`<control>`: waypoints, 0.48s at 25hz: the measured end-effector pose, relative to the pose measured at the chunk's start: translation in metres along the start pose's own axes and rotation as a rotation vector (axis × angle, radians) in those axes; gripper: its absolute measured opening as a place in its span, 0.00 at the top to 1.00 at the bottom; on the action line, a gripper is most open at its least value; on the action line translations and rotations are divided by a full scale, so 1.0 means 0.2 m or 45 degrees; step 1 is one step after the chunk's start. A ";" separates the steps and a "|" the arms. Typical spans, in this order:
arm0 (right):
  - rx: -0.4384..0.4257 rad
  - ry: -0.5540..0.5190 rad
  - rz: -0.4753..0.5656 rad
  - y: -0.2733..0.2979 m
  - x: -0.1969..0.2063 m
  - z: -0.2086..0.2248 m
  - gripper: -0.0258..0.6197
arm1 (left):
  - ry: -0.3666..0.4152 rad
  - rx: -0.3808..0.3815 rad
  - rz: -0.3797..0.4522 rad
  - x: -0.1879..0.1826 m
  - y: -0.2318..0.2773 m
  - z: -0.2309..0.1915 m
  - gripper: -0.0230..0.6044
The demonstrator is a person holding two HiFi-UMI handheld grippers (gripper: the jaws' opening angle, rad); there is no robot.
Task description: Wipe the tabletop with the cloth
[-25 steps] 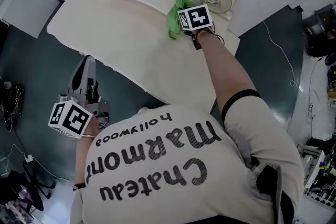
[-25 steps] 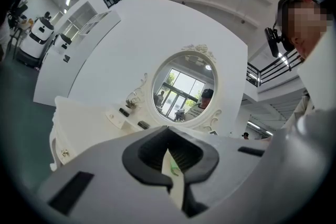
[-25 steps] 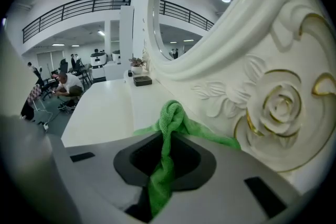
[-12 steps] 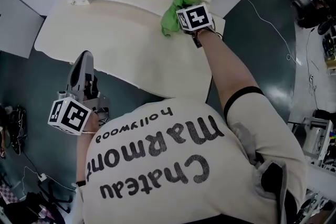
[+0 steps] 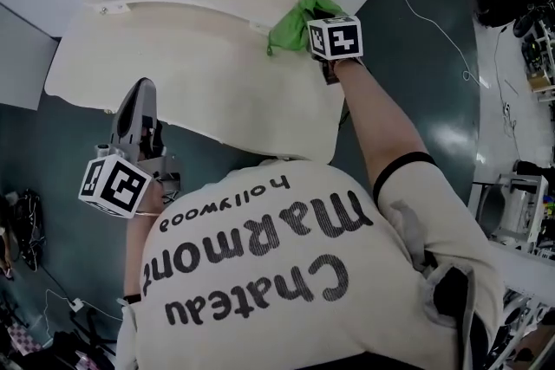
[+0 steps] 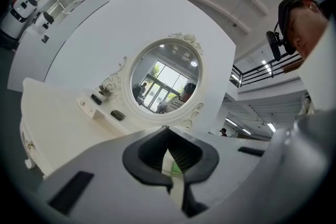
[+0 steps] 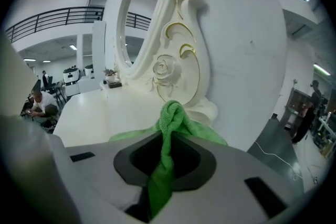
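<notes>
The green cloth (image 5: 289, 23) lay bunched at the worktop's (image 5: 173, 56) far right corner, just beside the scrolled foot of the mirror frame (image 7: 176, 68). One gathered fold of it was pinched in the right claw (image 7: 163, 162), and the rest spread onto the surface. It looked soft, light and limp. It would likely crumple rather than slide flat, so a grip on a thick fold with a loose flap trailing seemed best. The left claw (image 6: 168, 157), jaws drawn together on nothing, hung off the worktop's front edge.
</notes>
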State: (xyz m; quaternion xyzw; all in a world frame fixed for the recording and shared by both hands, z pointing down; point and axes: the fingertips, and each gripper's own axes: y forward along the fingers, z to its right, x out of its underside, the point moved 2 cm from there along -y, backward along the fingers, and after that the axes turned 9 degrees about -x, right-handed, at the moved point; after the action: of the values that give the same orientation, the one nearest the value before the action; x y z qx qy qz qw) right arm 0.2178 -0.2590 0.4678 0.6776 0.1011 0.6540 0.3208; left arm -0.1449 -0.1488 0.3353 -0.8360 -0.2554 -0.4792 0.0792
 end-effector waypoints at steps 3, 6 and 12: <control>0.024 0.011 0.003 -0.03 0.03 0.02 0.87 | -0.003 0.019 -0.007 0.01 0.02 0.01 0.95; 0.027 -0.010 -0.009 -0.05 0.03 0.03 0.87 | -0.006 0.025 -0.009 0.01 0.01 0.00 0.95; 0.011 -0.104 -0.175 -0.05 0.00 0.01 0.87 | -0.024 -0.020 -0.002 0.00 -0.03 -0.07 0.95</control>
State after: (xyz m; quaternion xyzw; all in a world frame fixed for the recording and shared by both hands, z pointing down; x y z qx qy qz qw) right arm 0.2229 -0.2518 0.4616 0.6966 0.1371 0.6019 0.3657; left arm -0.1577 -0.1492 0.3417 -0.8410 -0.2529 -0.4732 0.0700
